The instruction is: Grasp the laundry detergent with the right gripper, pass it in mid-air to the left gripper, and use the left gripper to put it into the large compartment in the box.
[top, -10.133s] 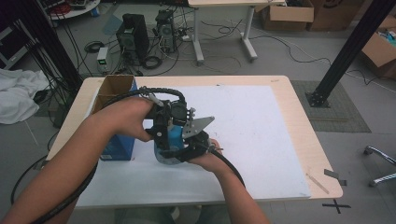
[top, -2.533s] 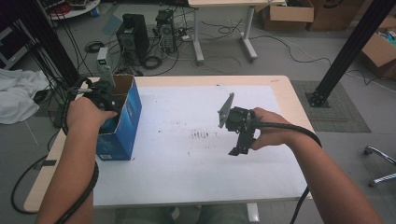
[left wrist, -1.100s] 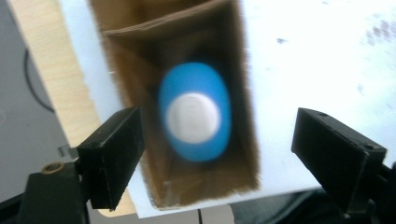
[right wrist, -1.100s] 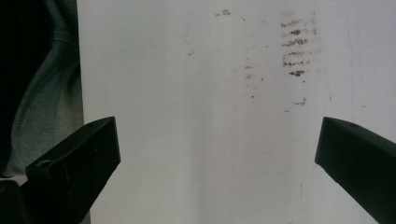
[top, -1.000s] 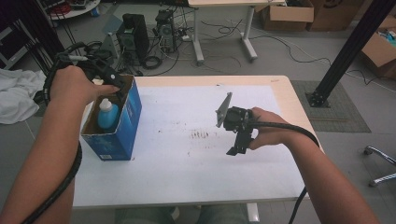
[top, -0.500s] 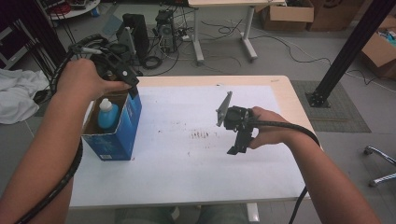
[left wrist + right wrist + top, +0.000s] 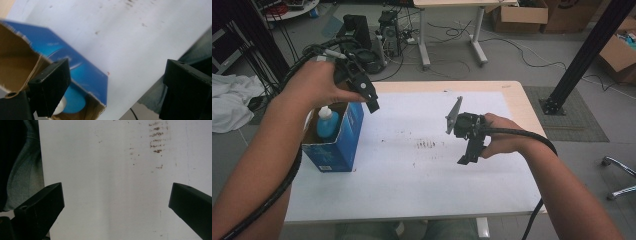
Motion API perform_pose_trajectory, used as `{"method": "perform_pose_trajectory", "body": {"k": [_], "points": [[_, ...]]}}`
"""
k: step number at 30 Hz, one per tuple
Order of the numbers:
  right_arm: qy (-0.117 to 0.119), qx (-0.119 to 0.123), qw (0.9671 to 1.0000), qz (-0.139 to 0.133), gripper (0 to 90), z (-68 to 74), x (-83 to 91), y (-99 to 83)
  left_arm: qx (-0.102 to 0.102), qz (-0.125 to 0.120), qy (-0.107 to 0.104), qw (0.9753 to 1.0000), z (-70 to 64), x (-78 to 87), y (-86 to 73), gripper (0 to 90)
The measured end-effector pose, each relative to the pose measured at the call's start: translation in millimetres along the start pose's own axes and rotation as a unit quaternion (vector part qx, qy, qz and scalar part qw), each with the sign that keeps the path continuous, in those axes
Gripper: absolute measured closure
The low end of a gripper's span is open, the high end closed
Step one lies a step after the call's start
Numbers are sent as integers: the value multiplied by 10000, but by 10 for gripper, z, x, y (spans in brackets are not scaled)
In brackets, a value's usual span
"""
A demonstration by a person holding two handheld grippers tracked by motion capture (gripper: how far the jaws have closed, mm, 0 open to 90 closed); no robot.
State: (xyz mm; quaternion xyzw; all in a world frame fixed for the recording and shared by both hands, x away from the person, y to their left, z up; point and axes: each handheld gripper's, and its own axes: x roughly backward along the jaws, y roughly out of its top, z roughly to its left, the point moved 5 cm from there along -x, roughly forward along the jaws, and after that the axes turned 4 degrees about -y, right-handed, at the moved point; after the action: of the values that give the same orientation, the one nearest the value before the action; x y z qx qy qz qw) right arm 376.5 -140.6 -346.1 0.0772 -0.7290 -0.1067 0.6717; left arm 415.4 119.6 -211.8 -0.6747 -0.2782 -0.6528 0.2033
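the blue box (image 7: 334, 137) stands open-topped near the left edge of the worktop (image 7: 507, 92), and a blue bottle (image 7: 327, 124) with a white cap stands upright inside the box. the left gripper (image 7: 364, 95) is above the box's far right corner, fingers spread wide and empty. the right gripper (image 7: 469, 150) is well to the right of the box, over the smudged white sheet (image 7: 422, 175), fingers wide and empty.

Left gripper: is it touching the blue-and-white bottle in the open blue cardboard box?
Apart. The high view shows the left gripper raised above the blue cardboard box, open and empty, clear of the blue-and-white bottle.
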Motion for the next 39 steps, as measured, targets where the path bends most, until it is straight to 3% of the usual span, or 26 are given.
{"method": "perform_pose_trajectory", "body": {"k": [6,9,17,22,28,33,39], "points": [[7,-16,10000,45,0,-1,-4,5,-739,240,-180,9968,-235,-64,86,58],[6,-31,10000,47,0,4,4,7,-1054,369,-260,9934,-318,-120,103,26],[21,-25,9999,115,0,9,12,-10,-1469,591,-396,9866,-415,-270,107,1],[7,-14,9999,116,0,-15,31,-15,-1810,799,-492,9790,-509,-384,82,1],[-22,-53,10000,71,0,-25,72,-34,-2073,874,-584,9726,-620,-453,76,1],[-16,-44,9999,128,0,-13,73,-45,-2173,858,-622,9703,-667,-468,72,1],[-18,-47,9999,136,0,-14,88,-40,-2182,847,-670,9699,-659,-474,81,1]]}}
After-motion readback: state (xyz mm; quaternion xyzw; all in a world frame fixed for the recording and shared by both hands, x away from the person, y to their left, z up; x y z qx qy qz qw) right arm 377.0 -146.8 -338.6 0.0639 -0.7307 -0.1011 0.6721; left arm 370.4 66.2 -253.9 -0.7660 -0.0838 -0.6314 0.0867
